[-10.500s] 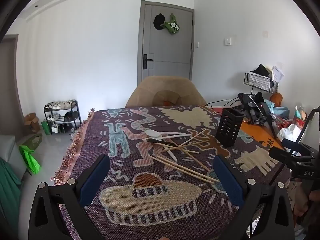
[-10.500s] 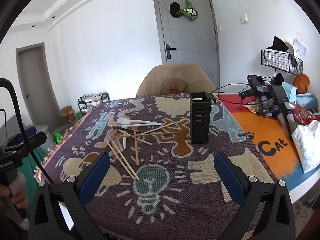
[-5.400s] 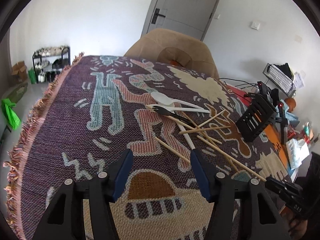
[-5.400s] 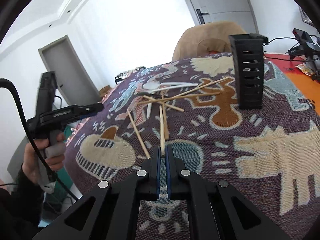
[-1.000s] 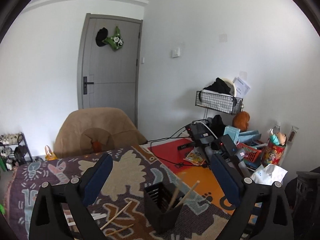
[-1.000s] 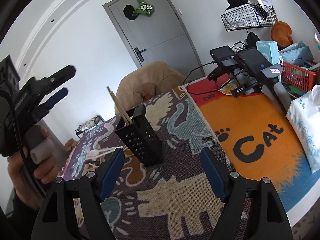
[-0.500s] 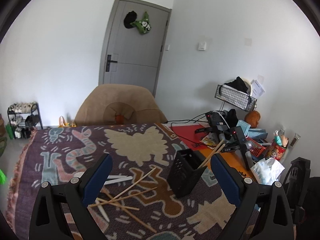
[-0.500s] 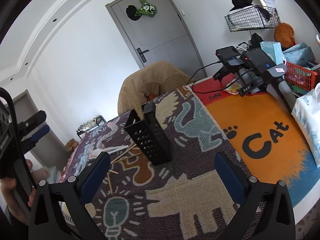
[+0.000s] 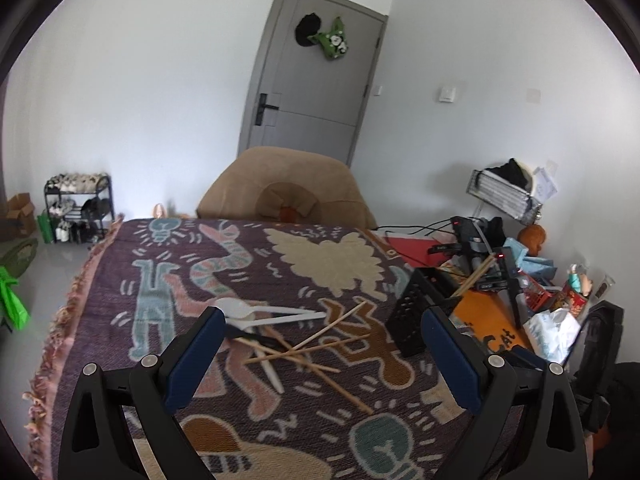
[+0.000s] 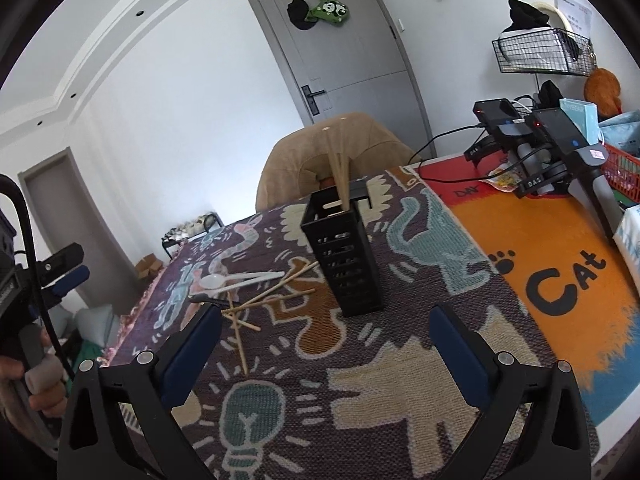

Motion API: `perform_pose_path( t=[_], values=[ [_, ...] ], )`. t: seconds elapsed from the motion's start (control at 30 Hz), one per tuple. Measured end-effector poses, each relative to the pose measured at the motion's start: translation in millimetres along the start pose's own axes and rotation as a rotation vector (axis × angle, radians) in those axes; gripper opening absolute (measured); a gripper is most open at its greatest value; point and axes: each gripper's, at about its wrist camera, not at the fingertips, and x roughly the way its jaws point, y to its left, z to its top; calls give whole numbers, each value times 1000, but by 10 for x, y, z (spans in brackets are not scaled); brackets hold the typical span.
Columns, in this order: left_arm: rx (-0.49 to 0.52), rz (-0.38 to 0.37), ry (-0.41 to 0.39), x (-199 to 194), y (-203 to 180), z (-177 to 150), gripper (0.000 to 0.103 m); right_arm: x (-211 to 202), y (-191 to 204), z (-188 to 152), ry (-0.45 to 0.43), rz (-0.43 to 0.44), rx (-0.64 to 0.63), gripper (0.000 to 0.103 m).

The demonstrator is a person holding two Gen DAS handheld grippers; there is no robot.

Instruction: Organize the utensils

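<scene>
A black slotted utensil holder (image 10: 344,256) stands upright on the patterned cloth with wooden chopsticks (image 10: 339,176) sticking out of its top. It shows in the left wrist view (image 9: 416,316) too, with chopsticks (image 9: 474,276) leaning out. Loose chopsticks (image 9: 308,350), white plastic spoons (image 9: 256,312) and a black utensil (image 9: 252,334) lie in a pile left of the holder; the pile shows in the right wrist view (image 10: 248,292). My left gripper (image 9: 320,356) is open and empty, above the pile. My right gripper (image 10: 324,354) is open and empty, just short of the holder.
The patterned cloth (image 9: 160,280) covers the table, with an orange cat mat (image 10: 560,264) to the right. Camera gear (image 10: 536,132), a red basket and bags crowd the right edge. A tan chair (image 9: 288,192) stands behind the table. A shoe rack (image 9: 78,204) is by the wall.
My left gripper has tilted down and swung left over the pile of loose utensils. My right gripper has turned toward the holder, which now sits centred ahead of it. Both stay open.
</scene>
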Motion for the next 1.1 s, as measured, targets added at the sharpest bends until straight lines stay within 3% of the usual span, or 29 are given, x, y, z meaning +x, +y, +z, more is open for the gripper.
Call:
perform_pose_path(
  t=[0.23, 0.43, 0.57, 0.7, 0.87, 1.1],
  values=[
    [-101, 48, 57, 174, 400, -129, 98, 150, 129, -56, 35, -17, -29, 103],
    [-187, 45, 180, 510, 674, -239, 75, 331, 233, -115, 96, -2, -53, 103],
    [-273, 32, 247, 746, 847, -320, 62, 470, 287, -168, 144, 22, -56, 92],
    [-339, 5, 301, 947, 952, -396, 48, 582, 301, -233, 171, 25, -53, 90],
    [-399, -30, 350, 1174, 1015, -474, 42, 680, 279, -273, 194, 28, -45, 90],
    [-419, -24, 407, 1448, 990, -544, 39, 790, 232, -338, 225, 39, -33, 87]
  ],
)
